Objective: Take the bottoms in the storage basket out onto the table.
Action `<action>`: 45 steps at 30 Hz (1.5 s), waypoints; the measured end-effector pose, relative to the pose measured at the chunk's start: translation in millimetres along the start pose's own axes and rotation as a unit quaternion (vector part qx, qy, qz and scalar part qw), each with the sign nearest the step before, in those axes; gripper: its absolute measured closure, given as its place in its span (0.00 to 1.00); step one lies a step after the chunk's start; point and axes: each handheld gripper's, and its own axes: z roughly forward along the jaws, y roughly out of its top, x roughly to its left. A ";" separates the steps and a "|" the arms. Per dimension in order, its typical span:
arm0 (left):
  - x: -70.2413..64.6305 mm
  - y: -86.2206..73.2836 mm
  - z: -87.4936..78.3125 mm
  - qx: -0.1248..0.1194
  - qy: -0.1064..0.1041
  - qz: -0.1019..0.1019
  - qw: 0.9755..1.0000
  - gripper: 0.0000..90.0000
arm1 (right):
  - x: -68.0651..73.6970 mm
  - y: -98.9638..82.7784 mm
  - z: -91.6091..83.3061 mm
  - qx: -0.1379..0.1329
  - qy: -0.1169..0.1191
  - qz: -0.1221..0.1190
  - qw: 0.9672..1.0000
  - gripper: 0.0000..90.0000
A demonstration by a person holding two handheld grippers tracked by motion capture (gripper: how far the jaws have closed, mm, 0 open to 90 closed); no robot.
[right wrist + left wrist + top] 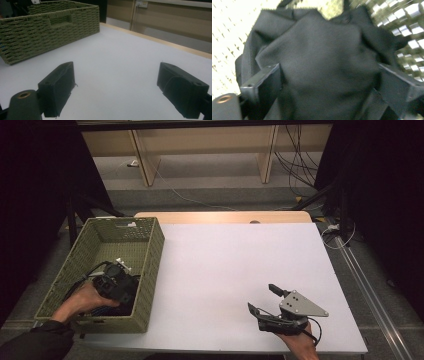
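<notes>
Down in the green woven basket (pixel 150 251) at the left edge of the white tabletop (pixel 240 270), my left tongs (pixel 116 282) sit right over a bundle of black cloth (pixel 319 65). Seen from the left gripper view, its 2 jaws stand spread on either side of the bunched fabric, which bulges between them; I cannot tell whether they are pinching it yet. My right tongs (pixel 262 299) rest low on the bare tabletop, well apart from the basket, with jaws wide and nothing between them. So the left hand is clearly the nearer one, with the cloth directly ahead of its jaws.
</notes>
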 end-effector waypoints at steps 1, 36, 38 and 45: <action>3.7 2.4 4.8 0.013 0.002 -0.012 1.000 0.03 | -0.1 0.0 0.2 0.001 0.000 -0.001 1.000 0.17; 37.1 10.4 7.1 -0.008 -0.017 -0.078 0.997 0.66 | -0.2 -0.9 1.2 0.002 0.010 0.004 1.000 0.18; 40.2 9.3 5.0 -0.016 -0.026 -0.086 0.996 0.67 | -0.7 -0.8 1.0 0.002 0.009 0.005 1.000 0.18; 51.0 3.6 -7.3 -0.059 -0.041 -0.107 0.992 0.69 | -1.6 -0.9 1.0 0.006 0.007 0.007 1.000 0.19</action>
